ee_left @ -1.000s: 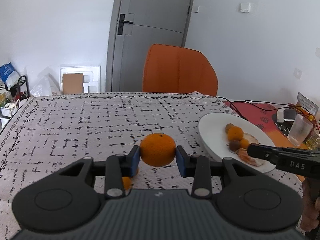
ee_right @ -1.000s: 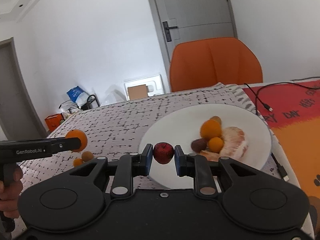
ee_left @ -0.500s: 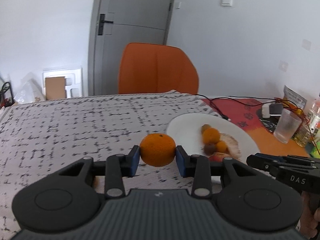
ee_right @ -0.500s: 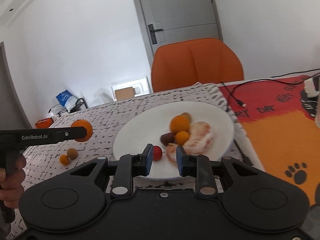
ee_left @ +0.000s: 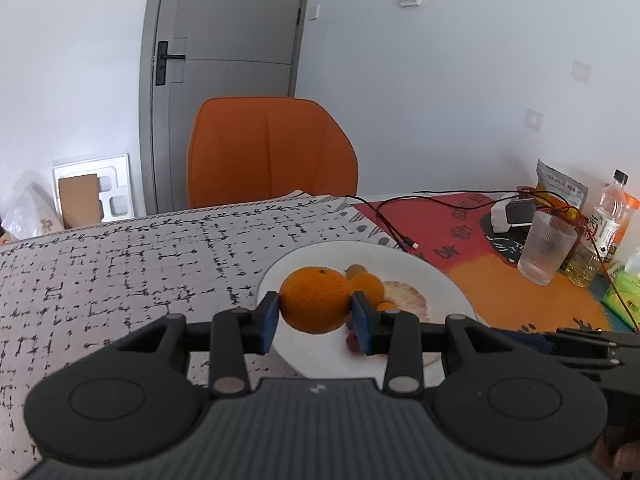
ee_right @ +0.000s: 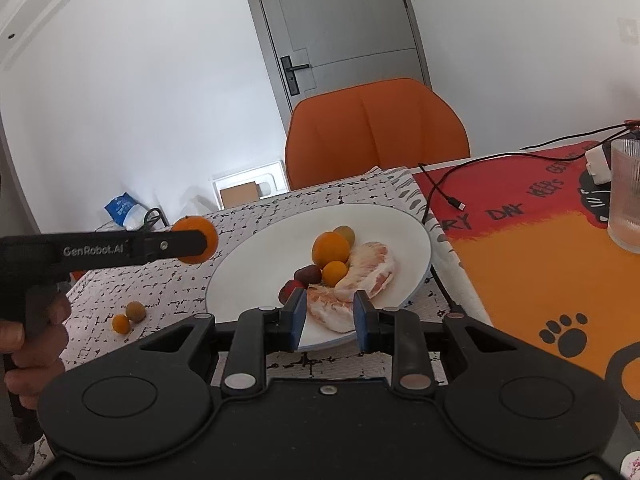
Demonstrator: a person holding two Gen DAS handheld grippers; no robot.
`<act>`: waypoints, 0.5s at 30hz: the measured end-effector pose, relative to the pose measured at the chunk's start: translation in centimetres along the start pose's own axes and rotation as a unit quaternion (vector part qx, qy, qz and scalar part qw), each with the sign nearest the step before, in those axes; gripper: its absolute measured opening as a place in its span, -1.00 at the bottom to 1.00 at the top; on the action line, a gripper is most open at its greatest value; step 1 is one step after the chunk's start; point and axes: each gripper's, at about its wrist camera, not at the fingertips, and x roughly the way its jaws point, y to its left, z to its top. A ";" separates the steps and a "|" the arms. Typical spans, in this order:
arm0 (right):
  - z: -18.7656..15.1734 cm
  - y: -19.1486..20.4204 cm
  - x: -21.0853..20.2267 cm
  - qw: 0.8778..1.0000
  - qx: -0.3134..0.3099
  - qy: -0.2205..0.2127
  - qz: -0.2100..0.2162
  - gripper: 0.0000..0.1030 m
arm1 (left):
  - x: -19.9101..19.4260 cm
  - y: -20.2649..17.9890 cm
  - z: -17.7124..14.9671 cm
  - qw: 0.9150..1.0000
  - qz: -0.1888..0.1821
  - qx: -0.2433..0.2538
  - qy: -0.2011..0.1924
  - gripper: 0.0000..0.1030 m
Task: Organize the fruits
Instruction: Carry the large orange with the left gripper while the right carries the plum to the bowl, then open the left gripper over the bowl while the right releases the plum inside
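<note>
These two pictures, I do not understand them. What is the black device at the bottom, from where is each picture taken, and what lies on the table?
No robot is here. A person holds one handheld claw in each hand, and a camera on each looks forward along its two fingers.

In the left view, the left claw is shut on an orange above the white plate.

In the right view, the right claw is open and holds nothing. On the plate lie another orange, smaller fruits and peeled pomelo pieces. Two small fruits lie on the patterned tablecloth. A glass stands to the right.
</note>
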 end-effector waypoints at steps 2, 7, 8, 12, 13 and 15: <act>-0.1 -0.1 -0.2 1.000 0.001 0.000 0.000 -0.47 | -0.2 -0.2 0.1 1.000 0.005 0.003 -0.005 -0.20; -0.1 -0.2 -0.2 1.000 0.003 0.000 0.000 -0.46 | -0.6 0.4 0.0 1.000 0.017 0.002 -0.005 -0.02; -0.1 -0.2 -0.2 1.000 0.003 0.000 0.000 -0.45 | -0.7 0.6 0.0 1.000 0.022 0.000 -0.005 0.02; -0.2 0.3 -0.1 1.000 -0.001 0.001 0.003 -0.35 | -1.4 1.7 -0.3 0.999 0.040 -0.003 -0.005 0.19; -0.2 0.5 0.0 1.000 -0.002 0.001 0.004 -0.34 | -1.6 2.0 -0.4 0.999 0.045 -0.004 -0.005 0.22; -0.2 0.7 0.1 1.000 -0.003 0.003 0.006 -0.33 | -2.0 2.8 -0.7 0.998 0.054 -0.009 -0.004 0.26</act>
